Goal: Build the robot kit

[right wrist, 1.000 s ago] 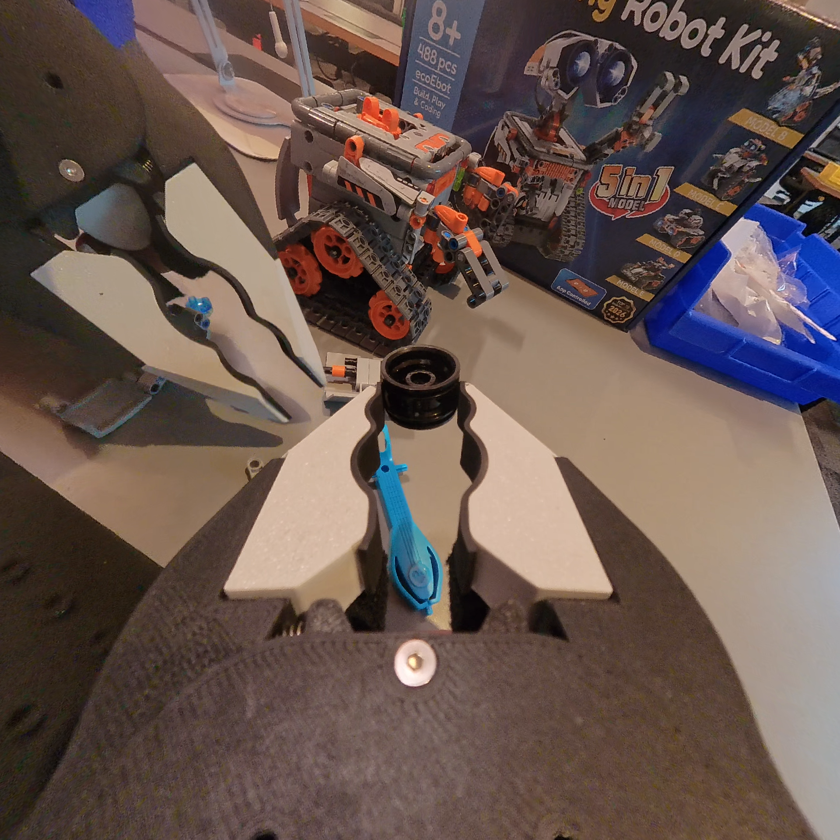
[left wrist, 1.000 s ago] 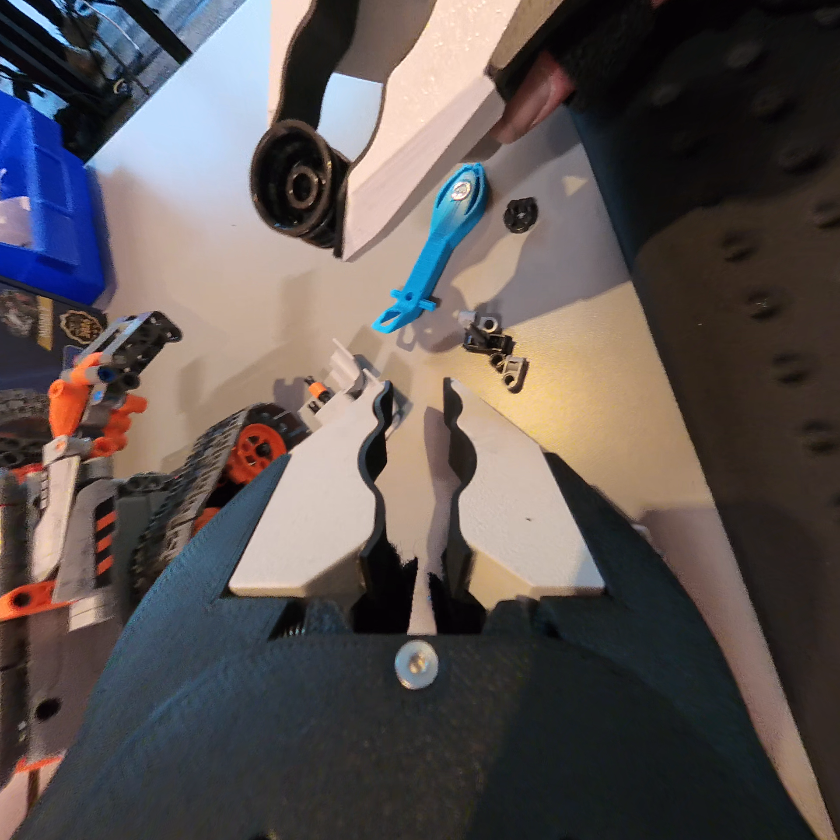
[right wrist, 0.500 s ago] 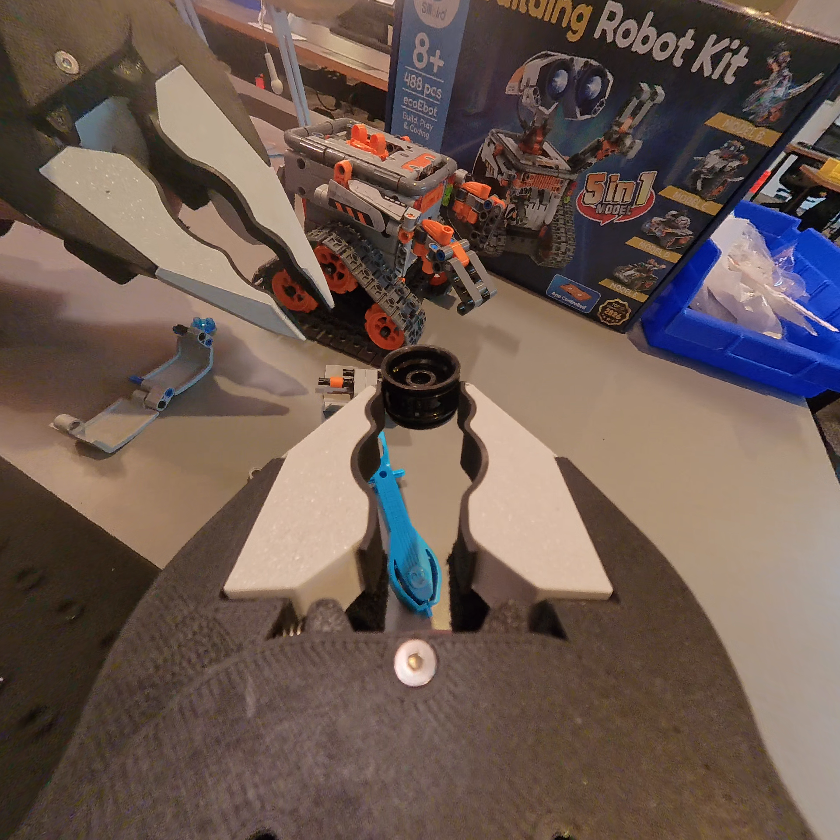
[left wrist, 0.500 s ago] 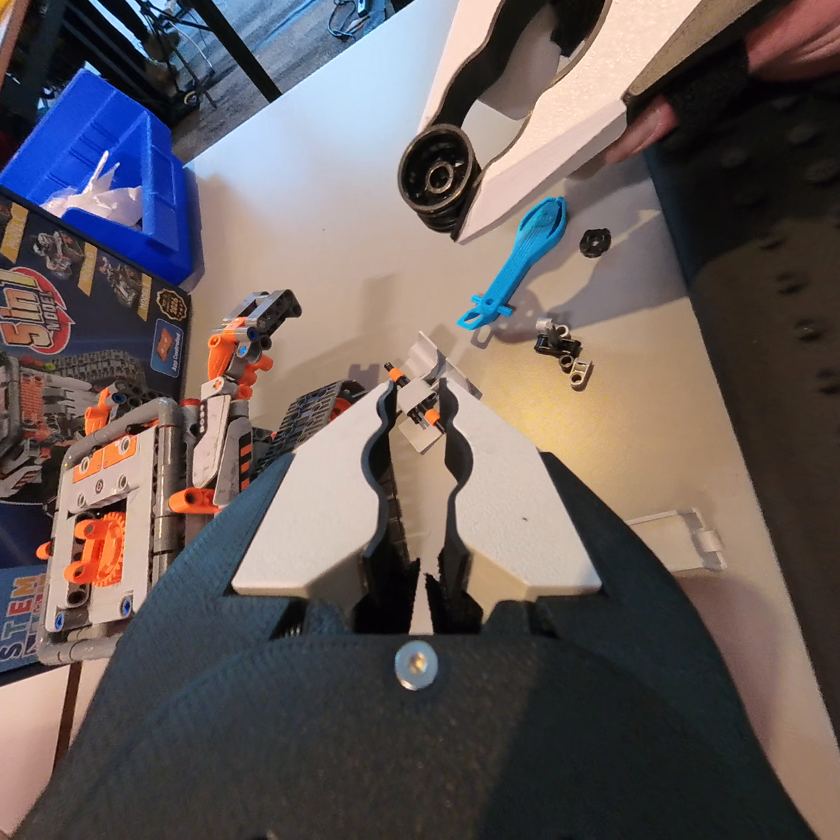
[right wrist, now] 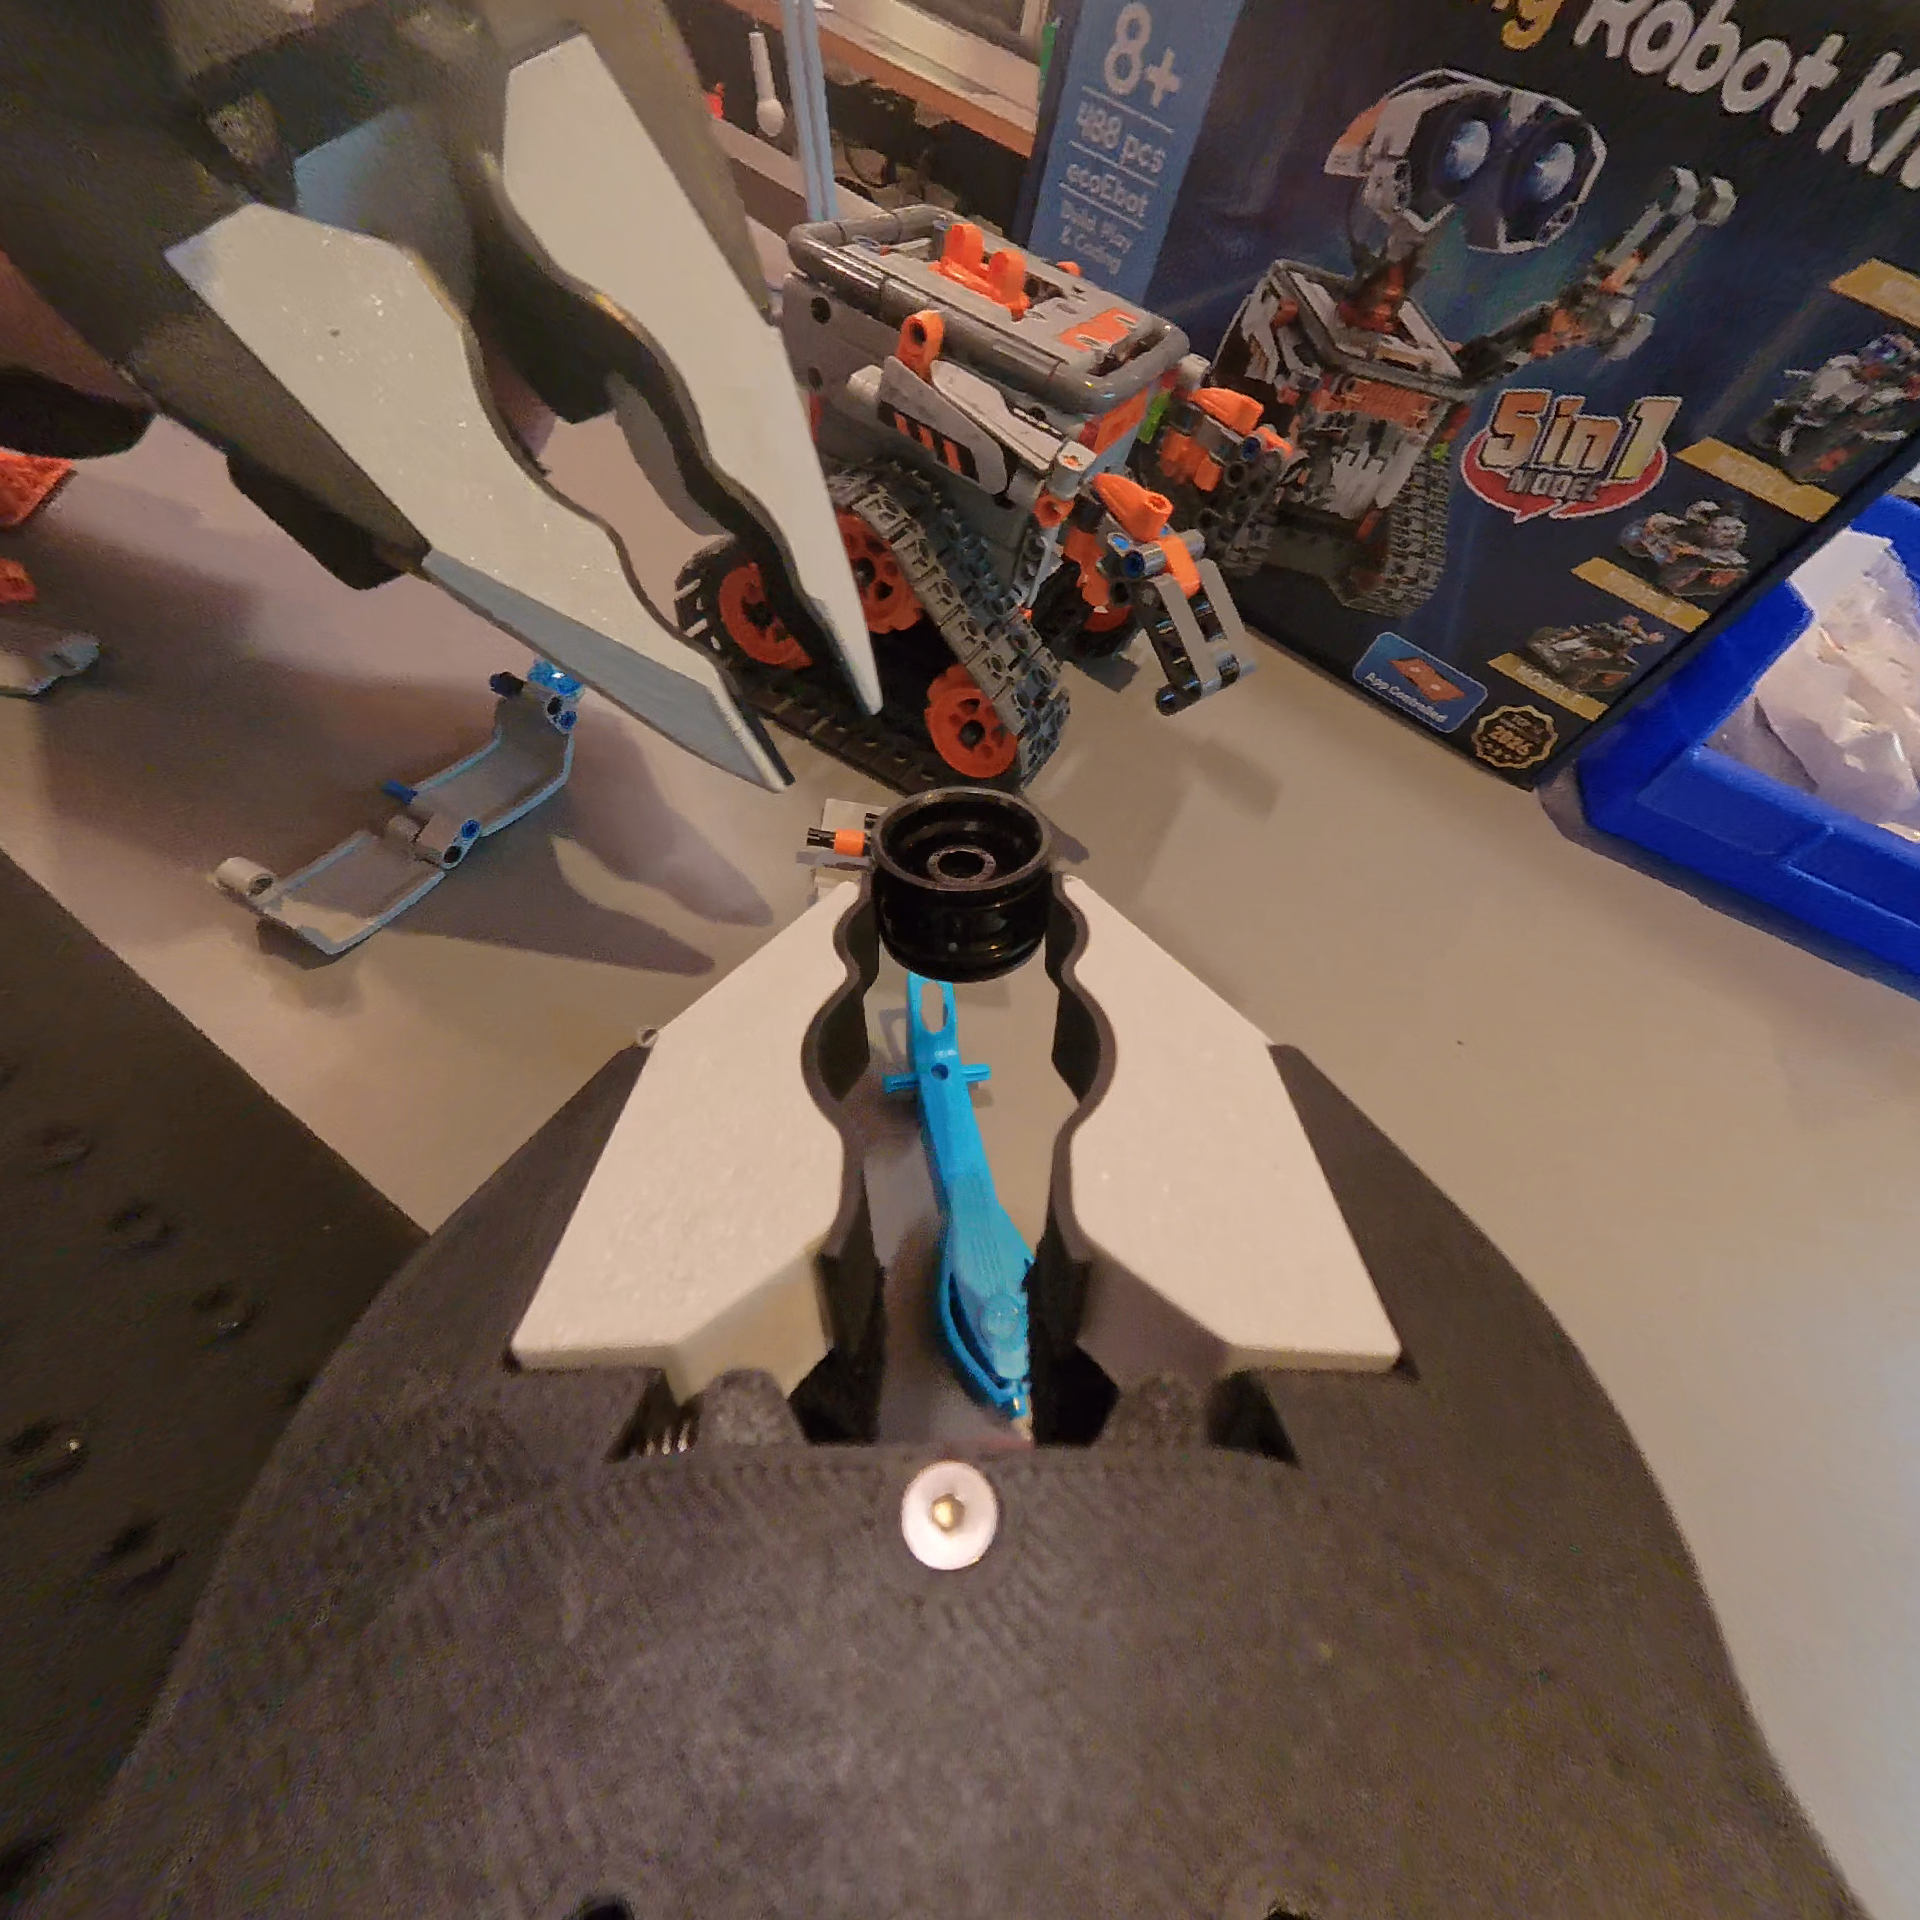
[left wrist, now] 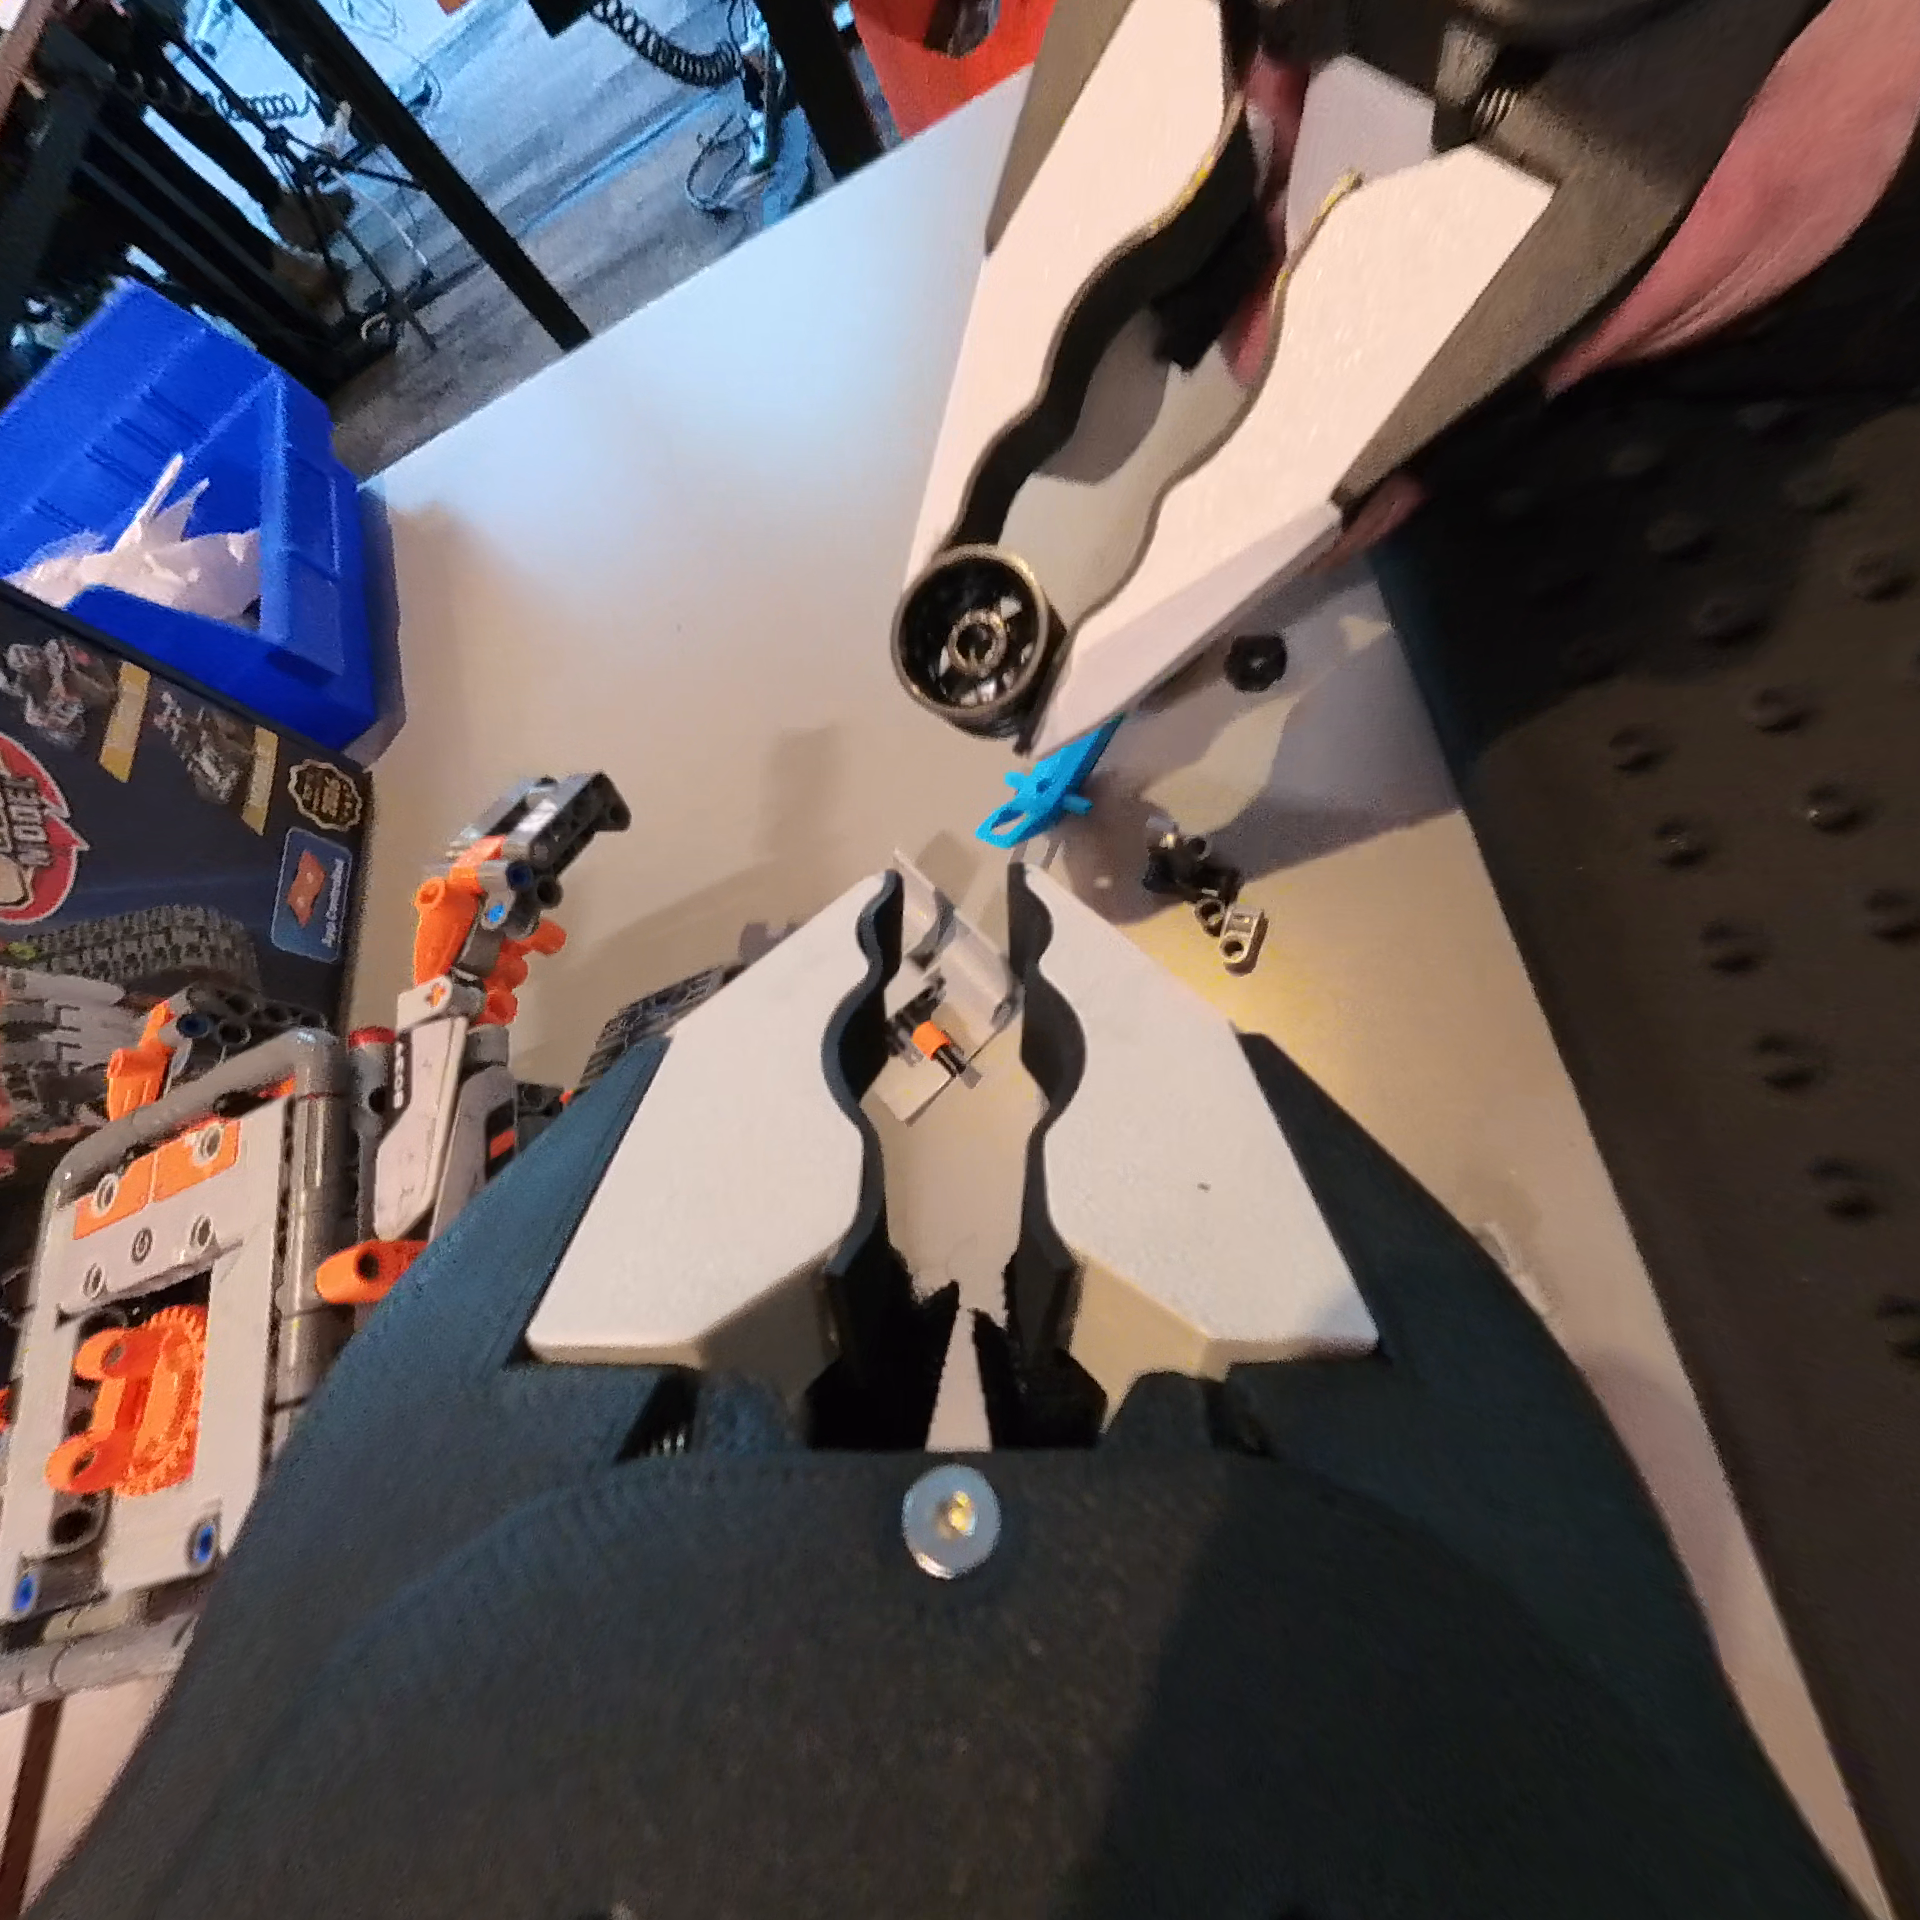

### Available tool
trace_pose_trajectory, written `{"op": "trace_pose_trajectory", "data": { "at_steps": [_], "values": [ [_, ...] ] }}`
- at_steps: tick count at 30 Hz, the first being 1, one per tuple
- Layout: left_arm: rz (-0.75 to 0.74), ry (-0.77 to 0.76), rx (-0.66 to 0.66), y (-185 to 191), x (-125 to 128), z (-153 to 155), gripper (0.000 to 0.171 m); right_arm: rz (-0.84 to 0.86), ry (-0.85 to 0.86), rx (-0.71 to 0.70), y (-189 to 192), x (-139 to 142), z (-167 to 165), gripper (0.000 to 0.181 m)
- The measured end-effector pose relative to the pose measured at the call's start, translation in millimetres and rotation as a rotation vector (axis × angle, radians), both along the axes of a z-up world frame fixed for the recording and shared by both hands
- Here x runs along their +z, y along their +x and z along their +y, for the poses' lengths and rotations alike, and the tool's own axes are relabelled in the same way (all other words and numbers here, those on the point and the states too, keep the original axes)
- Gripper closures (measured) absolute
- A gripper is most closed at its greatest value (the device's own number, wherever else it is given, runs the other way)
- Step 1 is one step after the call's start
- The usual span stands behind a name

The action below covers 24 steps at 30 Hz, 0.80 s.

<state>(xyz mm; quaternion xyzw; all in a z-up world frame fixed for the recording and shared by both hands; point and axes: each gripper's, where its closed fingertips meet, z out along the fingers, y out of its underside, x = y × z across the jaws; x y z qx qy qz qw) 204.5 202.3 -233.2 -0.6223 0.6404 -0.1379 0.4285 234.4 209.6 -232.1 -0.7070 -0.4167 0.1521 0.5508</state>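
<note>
White tabletop point(right wrist: 1455, 1143) is bearing a tracked model point(right wrist: 935, 582). Right gripper point(right wrist: 956, 883) is pinching a black wheel point(right wrist: 956, 894); left gripper point(left wrist: 951, 883), jaws parted, is hanging over a grey piece point(left wrist: 951, 997), mostly hidden in the right view.

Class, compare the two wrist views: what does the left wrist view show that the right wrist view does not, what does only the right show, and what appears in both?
Only the left wrist view shows the small black and grey connector pieces and a black round piece on the table.

Only the right wrist view shows the grey hinged panel.

Both show the black wheel pinched in the right gripper, the blue tool, the tracked toy robot, the kit box, the blue bin and the open left gripper.
</note>
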Motion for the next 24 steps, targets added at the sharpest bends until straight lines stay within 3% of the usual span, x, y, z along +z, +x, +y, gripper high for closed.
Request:
{"op": "trace_pose_trajectory", "data": {
  "at_steps": [4,9,14,16,21,24],
  "values": [
    [-0.055,-0.057,-0.018,9.6,9.5,-4.2,0.149,-0.016,0.039,0.028,-4.2,2.3,-5.3,0.152],
    [-0.102,-0.174,-0.024,22.1,14.1,-7.0,0.128,-0.073,0.095,0.047,-11.4,1.4,-10.0,0.152],
    [-0.129,-0.25,-0.055,26.2,16.0,-9.0,0.132,-0.077,0.134,0.013,-7.9,5.7,-7.7,0.152],
    [-0.168,-0.349,-0.081,29.0,19.5,-15.1,0.112,-0.087,0.132,0.003,-7.4,4.3,-6.2,0.152],
    [-0.16,-0.409,-0.098,34.8,13.1,-18.6,0.113,-0.138,0.166,0.001,-9.7,1.9,-7.2,0.152],
    [-0.174,-0.444,-0.103,38.6,13.8,-21.8,0.123,-0.163,0.184,-0.016,-8.4,1.1,-6.0,0.152]
  ]
}}
